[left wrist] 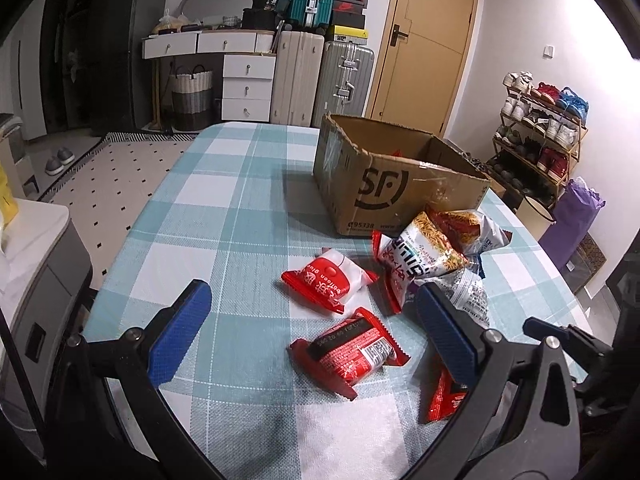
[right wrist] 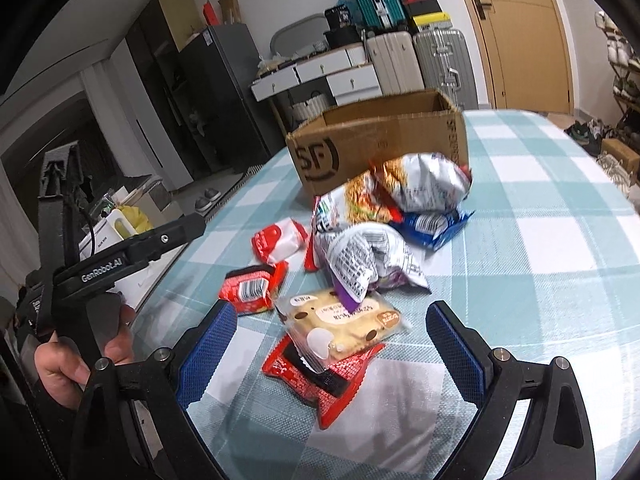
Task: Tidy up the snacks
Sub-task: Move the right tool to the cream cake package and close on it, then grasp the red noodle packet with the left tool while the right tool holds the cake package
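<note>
Right wrist view: the right gripper [right wrist: 332, 344] gapes wide and empty over a clear-wrapped beige cookie pack [right wrist: 340, 326] lying on a red foil packet [right wrist: 320, 376], so picking seems about to start. Left gripper [left wrist: 304, 328] also gapes empty. Next: close, carry to the brown cardboard box [right wrist: 380, 140] at twelve o'clock.

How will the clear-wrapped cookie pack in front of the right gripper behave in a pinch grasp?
The cookie pack likely has a slick, crinkly film, so the open right gripper could slip. The contents look rigid and probably brittle. It lies tilted on a red packet, so a push may slide both.
</note>
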A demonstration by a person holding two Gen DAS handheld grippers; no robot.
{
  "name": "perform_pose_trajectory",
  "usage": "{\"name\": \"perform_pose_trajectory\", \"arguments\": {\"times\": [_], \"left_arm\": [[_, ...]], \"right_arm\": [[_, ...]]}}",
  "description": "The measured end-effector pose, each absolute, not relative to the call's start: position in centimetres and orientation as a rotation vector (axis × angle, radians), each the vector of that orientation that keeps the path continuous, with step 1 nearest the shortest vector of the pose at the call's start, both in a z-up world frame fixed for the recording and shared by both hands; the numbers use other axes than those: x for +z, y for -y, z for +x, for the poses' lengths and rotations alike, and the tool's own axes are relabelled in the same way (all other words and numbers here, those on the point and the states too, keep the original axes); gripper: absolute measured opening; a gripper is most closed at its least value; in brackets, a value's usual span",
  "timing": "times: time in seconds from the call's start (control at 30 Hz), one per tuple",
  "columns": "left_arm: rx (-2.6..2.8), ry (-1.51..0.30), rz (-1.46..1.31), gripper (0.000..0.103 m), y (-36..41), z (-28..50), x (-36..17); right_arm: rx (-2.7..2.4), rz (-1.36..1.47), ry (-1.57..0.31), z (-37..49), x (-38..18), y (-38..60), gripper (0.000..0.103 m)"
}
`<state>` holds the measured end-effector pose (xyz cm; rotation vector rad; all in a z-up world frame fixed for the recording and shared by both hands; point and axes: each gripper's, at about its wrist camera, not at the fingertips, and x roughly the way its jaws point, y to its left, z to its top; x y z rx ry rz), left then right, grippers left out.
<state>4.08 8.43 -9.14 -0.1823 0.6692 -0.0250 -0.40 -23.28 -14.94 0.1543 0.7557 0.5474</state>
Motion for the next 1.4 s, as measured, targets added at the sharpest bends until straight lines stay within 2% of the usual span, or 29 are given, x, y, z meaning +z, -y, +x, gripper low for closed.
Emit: {"name": "perform_pose_trajectory", "arguments": {"times": [0.47, 0.7, 0.8, 0.87, 0.97, 1.4], "left_arm": [[-0.044, -0.687, -0.219, 0.102, -9.8, 5.4, -10.4], [-0.048, -0.704, -0.242, 0.102, -10.9, 6.1, -11.4], [-0.044, -0.711, -0.255, 0.102, -11.5, 6.2, -11.8], [-0.04, -0.716, -0.264, 0.102, -11.9, 6.4, -12.1], [-0.039, -0.724, -0.278, 0.102, -12.3, 6.3, -12.5], [-0.033, -0.722, -0.274, 0.102, -12.6, 6.2, -12.7]], "right_arm": [[0.453, 0.209, -0.914, 3.5, -18.8, 19.9, 0.097], [0.353, 0.174, -0.894, 4.6, -18.7, 18.2, 0.097], [0.328, 0.173, -0.886, 4.8, -18.6, 17.8, 0.091], [0.315, 0.172, -0.879, 4.7, -18.8, 18.2, 0.071], [0.343, 0.18, -0.874, 4.5, -19.0, 18.9, 0.068], [0.363, 0.21, -0.85, 3.0, -18.7, 20.7, 0.068]]}}
